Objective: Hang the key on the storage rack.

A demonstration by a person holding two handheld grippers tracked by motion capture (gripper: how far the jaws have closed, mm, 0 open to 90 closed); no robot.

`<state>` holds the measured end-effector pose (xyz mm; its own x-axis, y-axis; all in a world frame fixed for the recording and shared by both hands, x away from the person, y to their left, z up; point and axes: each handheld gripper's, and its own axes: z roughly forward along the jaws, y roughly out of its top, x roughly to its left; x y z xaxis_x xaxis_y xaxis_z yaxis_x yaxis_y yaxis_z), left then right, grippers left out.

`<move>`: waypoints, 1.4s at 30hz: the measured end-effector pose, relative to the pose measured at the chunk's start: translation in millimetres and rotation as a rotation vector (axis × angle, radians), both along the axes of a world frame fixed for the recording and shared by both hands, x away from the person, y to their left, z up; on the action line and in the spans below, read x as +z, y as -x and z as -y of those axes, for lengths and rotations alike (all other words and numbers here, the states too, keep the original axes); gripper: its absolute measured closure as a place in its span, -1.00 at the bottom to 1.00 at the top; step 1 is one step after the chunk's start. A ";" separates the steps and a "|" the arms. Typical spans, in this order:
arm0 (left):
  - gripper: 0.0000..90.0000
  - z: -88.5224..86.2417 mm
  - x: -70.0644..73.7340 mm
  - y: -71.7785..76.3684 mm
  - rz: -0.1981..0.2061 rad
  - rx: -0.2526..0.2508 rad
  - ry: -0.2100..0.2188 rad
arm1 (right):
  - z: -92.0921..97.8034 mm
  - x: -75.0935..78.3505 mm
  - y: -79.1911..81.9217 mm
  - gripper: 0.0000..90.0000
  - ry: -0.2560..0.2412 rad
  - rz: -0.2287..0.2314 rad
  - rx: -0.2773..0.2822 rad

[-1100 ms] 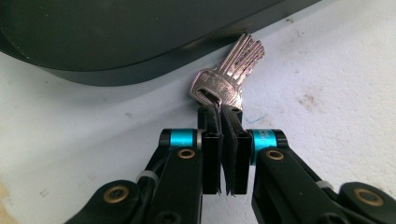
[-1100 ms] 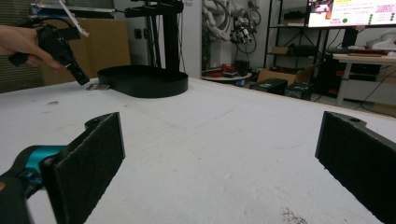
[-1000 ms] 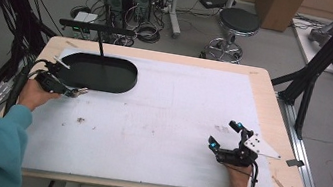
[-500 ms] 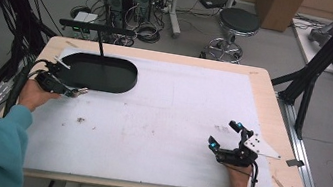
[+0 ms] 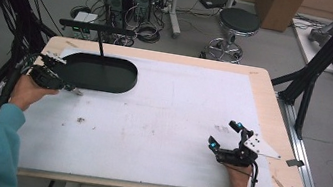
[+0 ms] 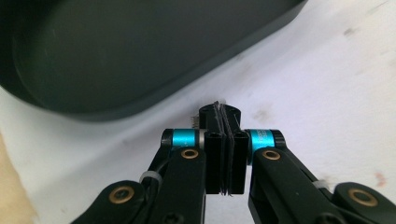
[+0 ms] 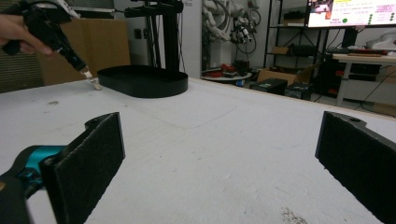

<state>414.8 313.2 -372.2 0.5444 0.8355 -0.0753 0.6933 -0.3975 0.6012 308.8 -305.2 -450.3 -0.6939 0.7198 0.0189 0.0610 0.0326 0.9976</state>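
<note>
Jaws beside one tray (image 5: 99, 74), perhaps touching

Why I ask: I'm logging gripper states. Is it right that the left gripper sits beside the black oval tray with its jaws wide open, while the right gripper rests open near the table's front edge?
Not quite. The left gripper has its jaws pressed shut, as the left gripper view shows. It does sit beside the black oval tray, and the right gripper does rest open near the table's front edge.
</note>
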 end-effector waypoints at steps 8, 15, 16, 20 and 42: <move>0.97 5.8 44.3 5.7 0.117 -0.037 0.048 | -0.1 0.0 0.0 -0.99 -0.001 0.000 0.001; 0.96 15.3 76.3 1.4 0.177 -0.079 0.075 | 0.1 0.0 0.0 -0.99 0.000 0.000 0.001; 0.96 17.2 80.2 0.2 0.180 -0.087 0.078 | 0.1 0.0 0.0 -0.99 0.000 0.000 0.001; 0.96 24.5 96.0 -5.3 0.204 -0.109 0.065 | 0.1 -0.1 0.0 -0.99 -0.001 -0.001 0.001; 0.96 59.1 130.9 -52.8 0.303 -0.181 0.047 | 0.5 -0.1 0.0 -0.99 -0.003 -0.006 0.003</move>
